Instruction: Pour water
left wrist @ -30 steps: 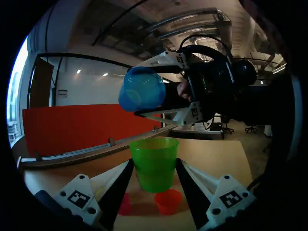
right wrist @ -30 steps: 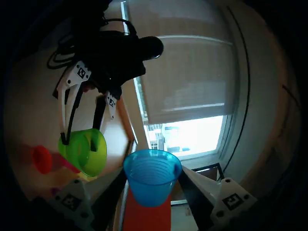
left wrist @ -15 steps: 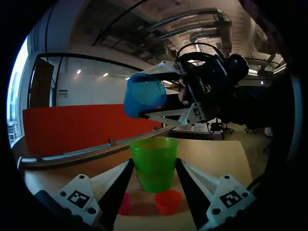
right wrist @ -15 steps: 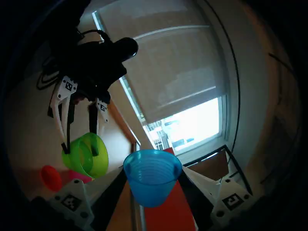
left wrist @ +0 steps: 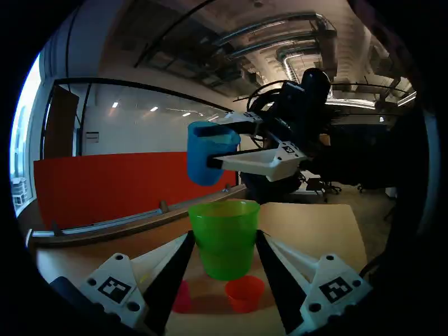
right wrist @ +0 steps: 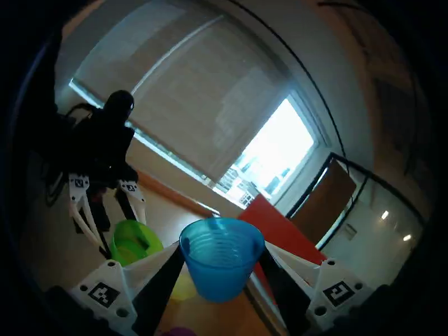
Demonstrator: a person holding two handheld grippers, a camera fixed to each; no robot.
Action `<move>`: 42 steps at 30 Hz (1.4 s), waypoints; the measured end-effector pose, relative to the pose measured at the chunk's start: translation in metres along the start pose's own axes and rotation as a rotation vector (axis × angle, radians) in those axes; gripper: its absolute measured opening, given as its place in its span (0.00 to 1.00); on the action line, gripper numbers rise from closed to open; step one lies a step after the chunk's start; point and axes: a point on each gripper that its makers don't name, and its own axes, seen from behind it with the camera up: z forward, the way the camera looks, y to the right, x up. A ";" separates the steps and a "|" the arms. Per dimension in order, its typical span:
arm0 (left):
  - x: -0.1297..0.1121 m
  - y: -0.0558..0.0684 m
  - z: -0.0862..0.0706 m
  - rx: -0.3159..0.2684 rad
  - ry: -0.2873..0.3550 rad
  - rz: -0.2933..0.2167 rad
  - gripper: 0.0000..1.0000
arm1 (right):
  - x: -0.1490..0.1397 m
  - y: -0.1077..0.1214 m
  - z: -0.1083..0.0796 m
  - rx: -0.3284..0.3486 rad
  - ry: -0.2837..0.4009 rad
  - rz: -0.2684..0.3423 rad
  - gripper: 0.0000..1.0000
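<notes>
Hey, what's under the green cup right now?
Below the green cup, an orange cup and a pink cup sit on the table. The left gripper covers most of the pink one. The spot directly beneath the base is hidden.

Left gripper: level, both fingers clamped against a green cup.
Right gripper: above and ahead of the left claw, fingers clamped on a blue cup.

Small orange cup on wooden table, red partition behind, bright window
</notes>
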 end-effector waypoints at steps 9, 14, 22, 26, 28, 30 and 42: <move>0.000 -0.003 -0.001 0.004 0.002 -0.002 0.79 | -0.004 0.001 -0.007 0.001 0.007 0.175 0.90; 0.000 -0.004 -0.002 0.006 0.001 -0.003 0.79 | -0.011 -0.008 -0.009 0.028 0.000 0.323 0.90; -0.002 -0.004 -0.002 0.009 -0.006 -0.001 0.79 | -0.018 -0.013 -0.013 0.050 -0.003 0.461 0.90; -0.006 -0.006 -0.004 0.013 -0.014 -0.003 0.79 | -0.026 -0.018 -0.016 0.054 -0.024 0.451 0.90; -0.008 -0.006 -0.005 0.014 -0.018 -0.004 0.79 | -0.032 -0.021 -0.019 0.054 -0.036 0.446 0.90; -0.010 -0.006 -0.006 0.015 -0.023 -0.005 0.79 | -0.037 -0.023 -0.021 0.054 -0.047 0.444 0.90; -0.025 -0.008 -0.009 0.021 -0.059 -0.016 0.79 | -0.066 -0.044 -0.036 0.068 -0.087 0.485 0.90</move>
